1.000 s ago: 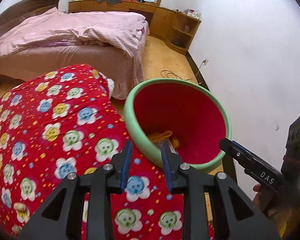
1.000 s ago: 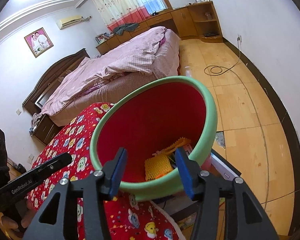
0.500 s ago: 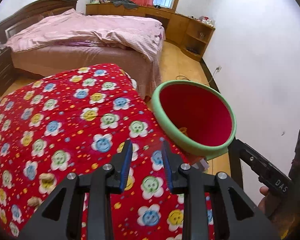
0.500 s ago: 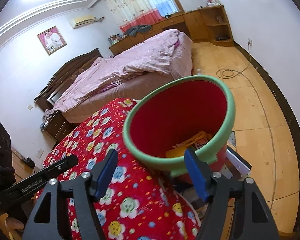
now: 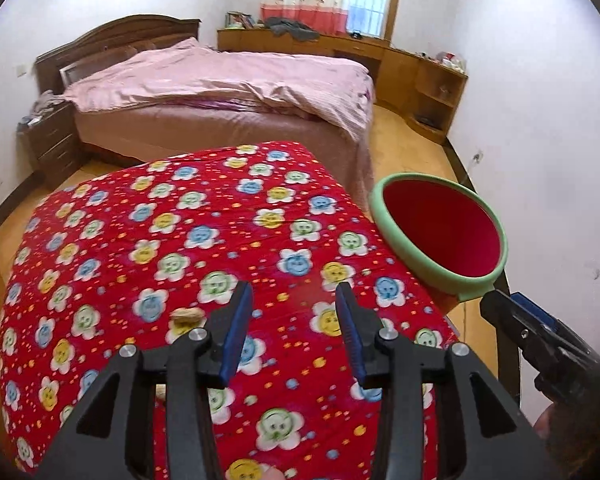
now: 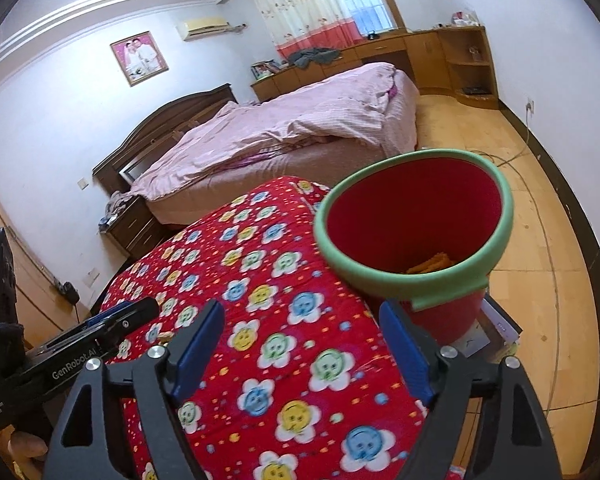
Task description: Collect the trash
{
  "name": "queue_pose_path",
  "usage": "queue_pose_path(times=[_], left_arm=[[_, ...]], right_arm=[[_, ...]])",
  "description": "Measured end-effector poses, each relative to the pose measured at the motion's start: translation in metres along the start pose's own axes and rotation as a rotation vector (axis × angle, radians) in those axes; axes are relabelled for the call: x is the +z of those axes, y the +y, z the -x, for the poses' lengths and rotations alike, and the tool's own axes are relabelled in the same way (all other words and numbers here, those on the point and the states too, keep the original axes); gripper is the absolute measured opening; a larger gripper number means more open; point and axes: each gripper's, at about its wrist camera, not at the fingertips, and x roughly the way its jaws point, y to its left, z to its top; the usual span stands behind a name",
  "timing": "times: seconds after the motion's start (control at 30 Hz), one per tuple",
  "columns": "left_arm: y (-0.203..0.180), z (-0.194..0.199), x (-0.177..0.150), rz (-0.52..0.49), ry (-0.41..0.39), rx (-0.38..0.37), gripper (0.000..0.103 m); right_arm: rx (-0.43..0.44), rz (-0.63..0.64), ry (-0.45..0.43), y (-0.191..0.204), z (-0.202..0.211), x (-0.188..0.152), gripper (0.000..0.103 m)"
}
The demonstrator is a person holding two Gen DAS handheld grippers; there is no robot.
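Observation:
A red bin with a green rim stands beside the right edge of a table under a red flowered cloth; in the right wrist view the bin holds orange-yellow trash. A peanut shell lies on the cloth just left of my left gripper, which is open and empty above the cloth. A second pale scrap shows partly behind its left finger. My right gripper is open and empty, above the cloth near the bin.
A bed with pink covers stands beyond the table. Wooden cabinets line the far wall. A cable lies on the wooden floor. Boxes or papers sit under the bin. A white wall is at the right.
Both grippers have pulled back and up from the bin toward the cloth. Both have opened wider. The peanut shell has come into the left wrist view.

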Motion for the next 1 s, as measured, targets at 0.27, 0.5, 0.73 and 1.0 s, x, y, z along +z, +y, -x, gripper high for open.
queue_pose_path(times=[0.27,0.5,0.73,1.0], left_arm=[[0.023,0.015,-0.012,0.053,-0.030,0.038,0.043],[0.039,0.029,-0.021,0.084,-0.066,0.081,0.043],[0.048,0.042,-0.028,0.094,-0.096,0.106,0.043],[0.053,0.055,-0.033,0.106,-0.121,0.123,0.043]], right_arm=[[0.016,0.057,-0.017,0.031,0.009,-0.014,0.086],[0.017,0.093,-0.033,0.049,0.017,-0.022,0.086],[0.020,0.114,-0.038,0.061,0.023,-0.029,0.086],[0.030,0.133,-0.049,0.071,0.031,-0.034,0.086]])
